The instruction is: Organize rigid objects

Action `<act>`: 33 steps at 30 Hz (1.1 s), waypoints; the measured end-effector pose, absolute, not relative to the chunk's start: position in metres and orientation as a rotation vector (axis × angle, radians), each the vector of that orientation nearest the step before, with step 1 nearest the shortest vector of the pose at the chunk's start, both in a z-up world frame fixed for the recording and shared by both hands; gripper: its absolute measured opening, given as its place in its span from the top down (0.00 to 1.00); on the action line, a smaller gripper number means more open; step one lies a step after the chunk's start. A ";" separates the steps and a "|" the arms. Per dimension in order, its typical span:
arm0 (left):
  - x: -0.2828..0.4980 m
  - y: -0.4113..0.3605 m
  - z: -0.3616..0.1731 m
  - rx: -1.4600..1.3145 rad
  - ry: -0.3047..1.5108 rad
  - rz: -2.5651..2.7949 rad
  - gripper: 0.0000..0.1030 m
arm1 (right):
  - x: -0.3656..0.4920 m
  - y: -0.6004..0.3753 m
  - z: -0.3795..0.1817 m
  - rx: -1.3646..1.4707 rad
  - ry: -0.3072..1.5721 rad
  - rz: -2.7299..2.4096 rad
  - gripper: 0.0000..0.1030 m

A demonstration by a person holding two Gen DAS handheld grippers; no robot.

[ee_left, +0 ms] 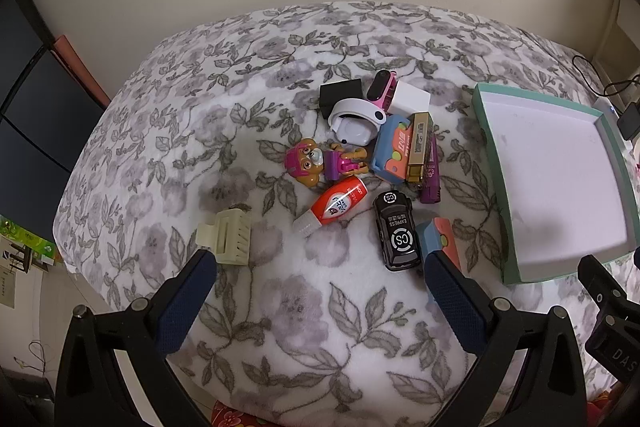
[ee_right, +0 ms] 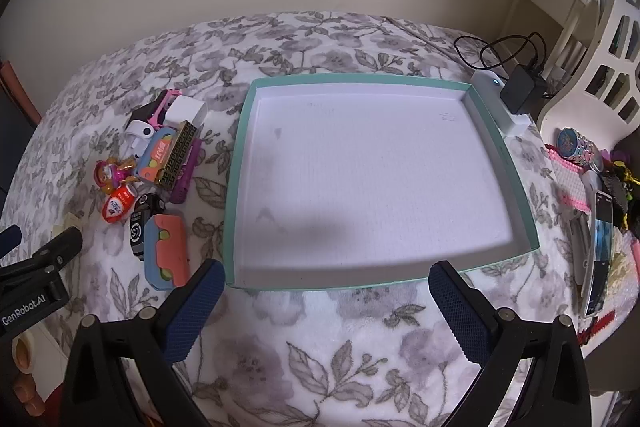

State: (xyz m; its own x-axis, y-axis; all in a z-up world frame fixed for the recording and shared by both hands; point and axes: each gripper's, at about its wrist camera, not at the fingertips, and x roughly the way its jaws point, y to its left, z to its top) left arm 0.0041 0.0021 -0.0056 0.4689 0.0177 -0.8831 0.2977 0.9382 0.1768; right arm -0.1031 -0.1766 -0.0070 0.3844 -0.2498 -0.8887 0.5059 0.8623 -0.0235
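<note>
Left wrist view: left tool (ee_left: 320, 267) spread wide, empty, above bed (ee_left: 304, 327) near toy car (ee_left: 396, 235). Right tool (ee_right: 326, 281) wide, empty, at tray (ee_right: 240, 147) rim.

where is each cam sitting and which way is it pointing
Left wrist: on the left hand-held gripper, looking forward and down at the toy pile around the car on the bedspread; both its open fingers show, the right gripper's tip at the right edge.
Right wrist: on the right hand-held gripper, facing the empty tray; its open fingers show, the left gripper at the left edge.
Shared: tray, car, bedspread, wall.
</note>
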 end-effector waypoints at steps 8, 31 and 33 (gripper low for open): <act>0.004 0.003 -0.007 0.326 1.077 -0.173 0.00 | -0.103 -0.177 -0.008 0.267 1.076 -0.487 0.00; 0.004 0.005 -0.008 0.327 1.077 -0.174 0.00 | -0.103 -0.176 -0.008 0.261 1.082 -0.486 0.00; 0.004 0.004 -0.008 0.327 1.077 -0.174 0.00 | -0.102 -0.176 -0.008 0.261 1.083 -0.486 0.00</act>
State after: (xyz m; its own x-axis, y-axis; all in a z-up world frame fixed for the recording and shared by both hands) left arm 0.0041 0.0045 -0.0076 0.4664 0.0194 -0.8844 0.2966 0.9384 0.1770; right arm -0.1023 -0.1761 -0.0076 0.3783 -0.2501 -0.8913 0.4997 0.8657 -0.0308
